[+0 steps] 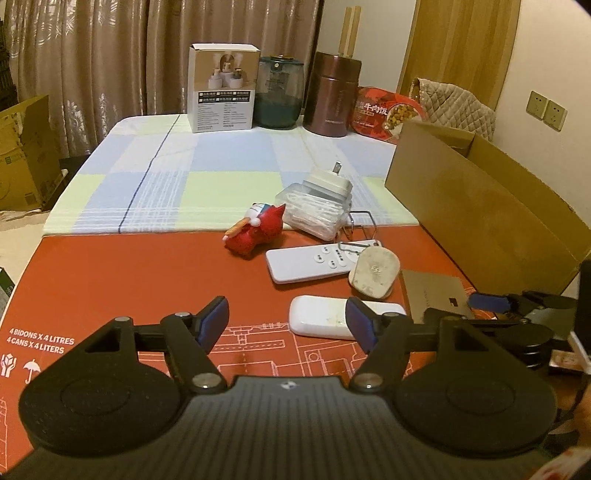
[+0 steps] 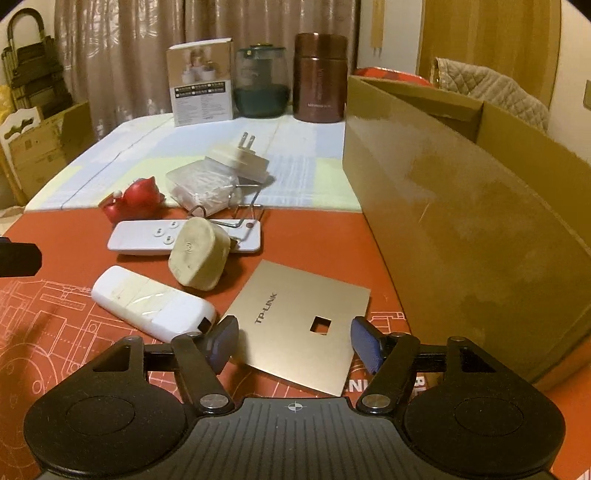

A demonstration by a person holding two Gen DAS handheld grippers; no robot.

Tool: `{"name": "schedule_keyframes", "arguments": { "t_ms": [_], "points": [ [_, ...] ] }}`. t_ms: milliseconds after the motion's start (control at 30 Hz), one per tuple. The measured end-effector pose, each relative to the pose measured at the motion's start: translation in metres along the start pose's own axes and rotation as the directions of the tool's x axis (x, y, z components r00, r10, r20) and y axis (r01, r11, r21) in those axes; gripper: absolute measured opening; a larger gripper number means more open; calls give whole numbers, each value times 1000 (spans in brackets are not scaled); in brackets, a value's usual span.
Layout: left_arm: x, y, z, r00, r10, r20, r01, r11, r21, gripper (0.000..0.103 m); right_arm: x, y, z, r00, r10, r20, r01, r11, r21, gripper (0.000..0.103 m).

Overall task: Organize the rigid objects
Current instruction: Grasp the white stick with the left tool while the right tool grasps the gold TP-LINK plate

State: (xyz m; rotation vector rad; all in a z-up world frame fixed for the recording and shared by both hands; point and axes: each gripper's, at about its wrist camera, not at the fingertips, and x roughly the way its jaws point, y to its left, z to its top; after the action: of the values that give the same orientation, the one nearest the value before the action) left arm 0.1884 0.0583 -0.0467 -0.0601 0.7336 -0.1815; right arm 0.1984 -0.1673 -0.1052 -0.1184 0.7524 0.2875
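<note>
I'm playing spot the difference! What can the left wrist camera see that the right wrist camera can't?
Only the left view: the red meal packet behind the cardboard box, wooden sticks in the brown canister, and the right gripper from the side.

Only the right view: the whole gold TP-LINK plate with its square hole, and the box's open inside.

Both: two white remotes, the red toy, the plugs, both grippers open.

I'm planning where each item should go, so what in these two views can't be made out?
- Cardboard box interior: both views, hidden by its near wall.
- Red food package: left view, partly behind the box; right view, nearly all hidden.
- White remote end: left view, behind the left gripper's finger.
</note>
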Motion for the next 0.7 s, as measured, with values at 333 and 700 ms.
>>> {"name": "schedule_keyframes", "arguments": {
  "t_ms": [333,700],
  "points": [
    [3,0,-2,1000,-7,-11,7,1000,7,66,14,4,7,1000,-18,-3,18,999,43,87],
    [4,7,-3,1000,6,-24,-6,1000,-1,67,22,14,6,998,10,-62,-10,1000,11,93]
  ]
}}
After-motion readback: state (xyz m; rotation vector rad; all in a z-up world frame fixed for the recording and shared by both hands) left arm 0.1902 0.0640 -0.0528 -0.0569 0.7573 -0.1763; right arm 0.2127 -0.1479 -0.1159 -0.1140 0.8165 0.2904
